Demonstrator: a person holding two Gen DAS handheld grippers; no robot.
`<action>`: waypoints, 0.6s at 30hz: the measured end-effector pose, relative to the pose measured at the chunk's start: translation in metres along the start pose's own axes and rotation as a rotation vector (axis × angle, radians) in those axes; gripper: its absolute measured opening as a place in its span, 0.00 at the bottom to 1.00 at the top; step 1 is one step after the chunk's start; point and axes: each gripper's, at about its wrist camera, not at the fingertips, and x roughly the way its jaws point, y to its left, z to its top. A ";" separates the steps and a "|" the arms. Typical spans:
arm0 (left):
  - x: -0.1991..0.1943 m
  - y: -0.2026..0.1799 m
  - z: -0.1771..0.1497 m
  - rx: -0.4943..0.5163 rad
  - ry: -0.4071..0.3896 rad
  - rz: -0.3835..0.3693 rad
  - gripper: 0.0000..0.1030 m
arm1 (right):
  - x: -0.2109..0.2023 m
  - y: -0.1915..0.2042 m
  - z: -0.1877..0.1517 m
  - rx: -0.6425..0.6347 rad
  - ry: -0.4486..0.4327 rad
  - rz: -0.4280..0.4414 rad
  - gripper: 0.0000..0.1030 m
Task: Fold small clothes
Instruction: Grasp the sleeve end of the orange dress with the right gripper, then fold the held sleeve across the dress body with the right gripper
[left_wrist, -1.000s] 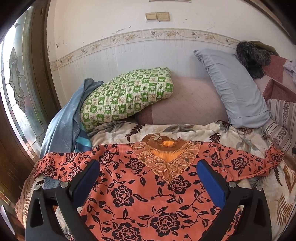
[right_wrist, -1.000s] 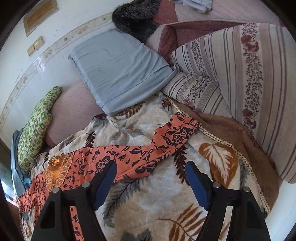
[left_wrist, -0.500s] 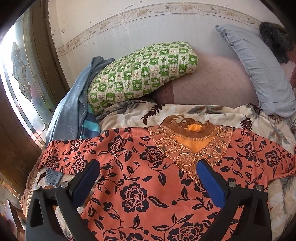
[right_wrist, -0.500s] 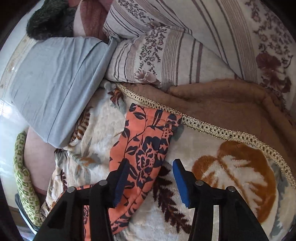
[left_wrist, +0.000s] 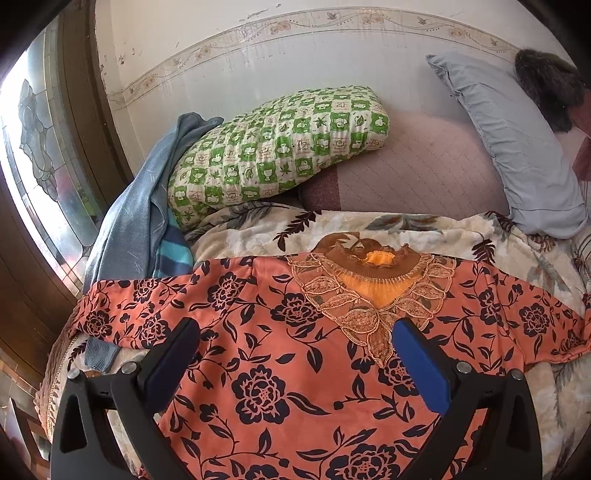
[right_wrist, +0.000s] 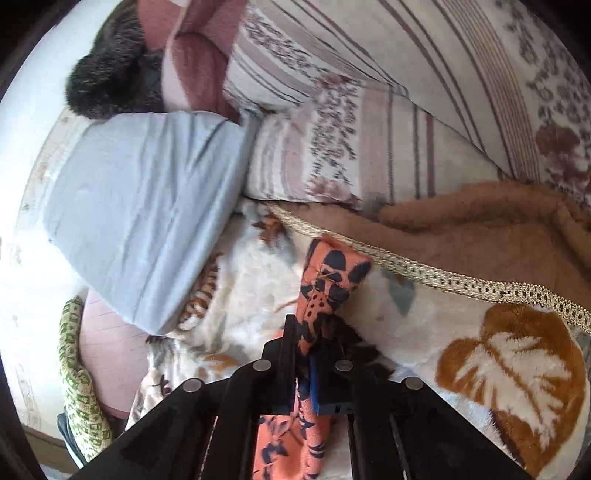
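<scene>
An orange top with black flowers (left_wrist: 280, 354) lies spread flat on the bed, its lace collar (left_wrist: 373, 291) facing the pillows. My left gripper (left_wrist: 295, 343) is open above the top's chest, with the left sleeve (left_wrist: 122, 314) stretched out to its left. My right gripper (right_wrist: 310, 350) is shut on the end of the right sleeve (right_wrist: 328, 280), and the cuff sticks up past the fingertips.
A leaf-print blanket (right_wrist: 498, 362) covers the bed, with a brown blanket's gold trim (right_wrist: 424, 273) beside the sleeve. A green checked pillow (left_wrist: 273, 144), a blue pillow (left_wrist: 517, 147), a blue cloth (left_wrist: 140, 206) and striped bedding (right_wrist: 369, 129) lie around. A window (left_wrist: 40, 147) is at left.
My right gripper moved onto the right sleeve's end and closed on it. My left gripper drifted slightly over the top and stayed open.
</scene>
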 end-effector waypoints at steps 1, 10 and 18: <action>0.000 0.007 0.001 -0.012 -0.002 0.003 1.00 | -0.009 0.019 -0.004 -0.037 -0.004 0.025 0.05; 0.028 0.094 -0.004 -0.104 0.029 0.116 1.00 | -0.031 0.209 -0.131 -0.358 0.132 0.235 0.05; 0.072 0.150 -0.002 -0.219 0.100 -0.023 1.00 | 0.035 0.297 -0.324 -0.499 0.382 0.322 0.05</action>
